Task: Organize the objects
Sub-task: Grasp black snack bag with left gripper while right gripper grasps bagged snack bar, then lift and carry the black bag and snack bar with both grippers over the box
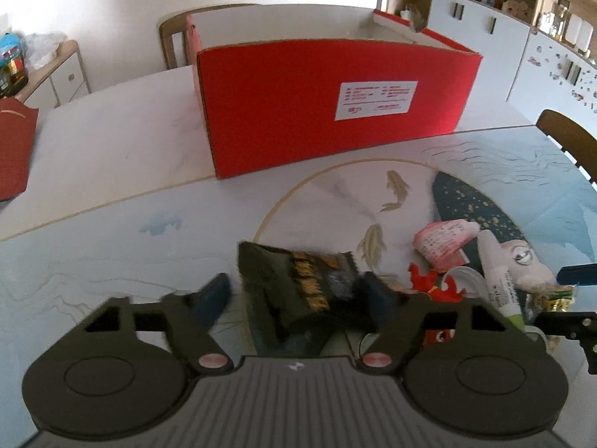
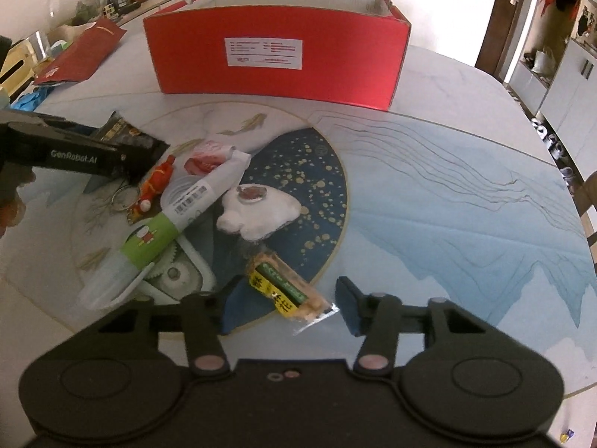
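Snacks were being picked — a dark packet [image 1: 298, 291] lay between the left gripper's [image 1: 296, 293] part-open jaws, a yellow-green bar [image 2: 285, 291] between the right gripper's [image 2: 287, 300], neither visibly pinched. Next, probably: clamp, then carry ahead to the red box [image 2: 276, 59].
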Demonstrator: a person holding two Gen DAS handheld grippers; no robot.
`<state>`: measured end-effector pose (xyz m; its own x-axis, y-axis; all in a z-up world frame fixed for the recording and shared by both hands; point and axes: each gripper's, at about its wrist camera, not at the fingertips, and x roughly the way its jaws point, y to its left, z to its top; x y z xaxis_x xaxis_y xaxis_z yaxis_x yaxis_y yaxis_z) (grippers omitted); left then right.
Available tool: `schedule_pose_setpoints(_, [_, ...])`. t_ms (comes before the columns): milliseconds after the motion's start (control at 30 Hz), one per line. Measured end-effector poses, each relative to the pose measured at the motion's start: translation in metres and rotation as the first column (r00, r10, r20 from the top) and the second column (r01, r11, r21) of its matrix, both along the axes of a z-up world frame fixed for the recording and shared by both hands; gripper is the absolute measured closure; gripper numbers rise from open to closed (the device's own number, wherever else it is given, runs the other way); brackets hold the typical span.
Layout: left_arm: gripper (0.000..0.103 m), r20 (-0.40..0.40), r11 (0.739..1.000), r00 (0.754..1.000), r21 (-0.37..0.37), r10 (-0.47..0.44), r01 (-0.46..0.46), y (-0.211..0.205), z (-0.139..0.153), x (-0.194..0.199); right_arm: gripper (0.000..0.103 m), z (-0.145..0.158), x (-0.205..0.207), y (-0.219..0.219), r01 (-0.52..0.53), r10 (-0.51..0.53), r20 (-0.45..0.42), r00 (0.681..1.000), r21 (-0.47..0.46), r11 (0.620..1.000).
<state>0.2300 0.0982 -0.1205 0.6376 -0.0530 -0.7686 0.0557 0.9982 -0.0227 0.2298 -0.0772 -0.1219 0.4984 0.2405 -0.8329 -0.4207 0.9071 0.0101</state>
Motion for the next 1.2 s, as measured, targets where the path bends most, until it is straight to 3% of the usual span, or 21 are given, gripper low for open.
schedule_pose_setpoints(33, [0.043, 0.001, 1.000, 1.000, -0.006, -0.004, 0.004, 0.000, 0.001, 0.000, 0.055, 0.000, -0.001, 0.000, -0.003, 0.003, 0.001, 1.000, -0.003, 1.000])
schedule_pose_setpoints(167, [0.050, -0.003, 1.000, 1.000, -0.026, 0.003, -0.003, 0.003, 0.003, -0.001, 0.057, 0.002, -0.003, -0.005, 0.016, -0.016, -0.001, 1.000, -0.022, 1.000])
schedule_pose_setpoints(233, [0.056, -0.005, 0.999, 1.000, -0.043, 0.016, -0.016, 0.006, 0.003, -0.003, 0.073, 0.004, -0.005, -0.009, 0.019, -0.019, -0.016, 1.000, -0.006, 1.000])
schedule_pose_setpoints(433, [0.060, -0.015, 0.992, 0.997, -0.101, 0.072, -0.073, 0.021, 0.006, -0.010, 0.082, 0.009, -0.015, -0.023, 0.031, -0.031, -0.038, 0.999, 0.014, 0.999])
schedule_pose_setpoints(667, [0.061, -0.043, 0.980, 0.992, -0.156, 0.119, -0.125, 0.031, 0.013, -0.031, 0.083, 0.013, -0.032, -0.042, 0.082, -0.080, -0.052, 0.995, 0.045, 0.996])
schedule_pose_setpoints(1200, [0.064, -0.055, 0.957, 0.995, -0.276, 0.078, -0.090, 0.016, 0.041, -0.075, 0.084, 0.048, -0.052, -0.064, 0.161, -0.155, -0.044, 0.987, 0.213, 0.964])
